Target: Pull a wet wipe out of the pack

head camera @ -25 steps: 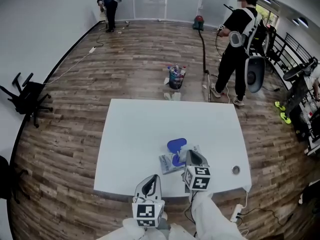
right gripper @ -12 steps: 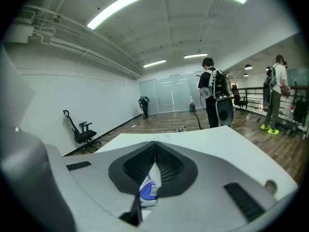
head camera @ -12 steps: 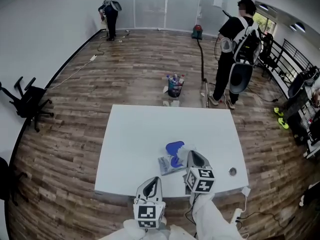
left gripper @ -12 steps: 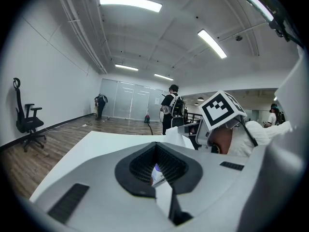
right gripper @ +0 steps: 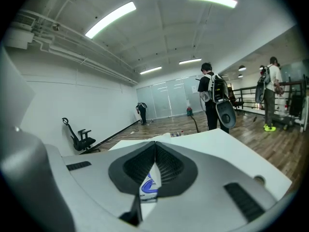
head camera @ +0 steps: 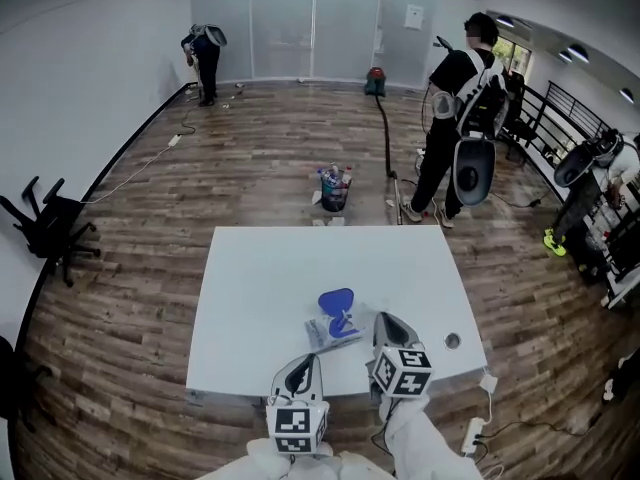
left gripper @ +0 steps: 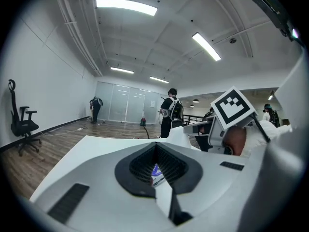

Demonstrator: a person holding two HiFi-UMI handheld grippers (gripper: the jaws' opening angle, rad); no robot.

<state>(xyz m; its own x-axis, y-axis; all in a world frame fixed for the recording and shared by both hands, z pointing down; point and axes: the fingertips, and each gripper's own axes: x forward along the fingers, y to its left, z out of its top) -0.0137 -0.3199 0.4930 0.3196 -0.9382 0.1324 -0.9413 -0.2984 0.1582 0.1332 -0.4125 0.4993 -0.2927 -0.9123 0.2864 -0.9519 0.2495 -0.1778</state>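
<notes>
Pack: the wet wipe pack [head camera: 325, 334] lies flat on the white bench [head camera: 255, 278], towards my near edge and right of middle. Its blue lid [head camera: 335, 298] is flipped up on the far side.
Wipe: I cannot make out a wipe tip in the opening; it is too small in the head view.
Handling: I judge the pack soft and light, so it may lift or slide when a wipe is tugged. The wipe itself should be limp, damp and easy to tear. I would pinch the exposed fold at the opening and pin the pack body down.
Right tool [head camera: 385, 320]: just beside the pack's right edge, jaws pressed together at the tips, pinching nothing.
Left tool [head camera: 308, 360]: near the bench's front edge, apart from the pack, jaws likewise together and empty.
</notes>
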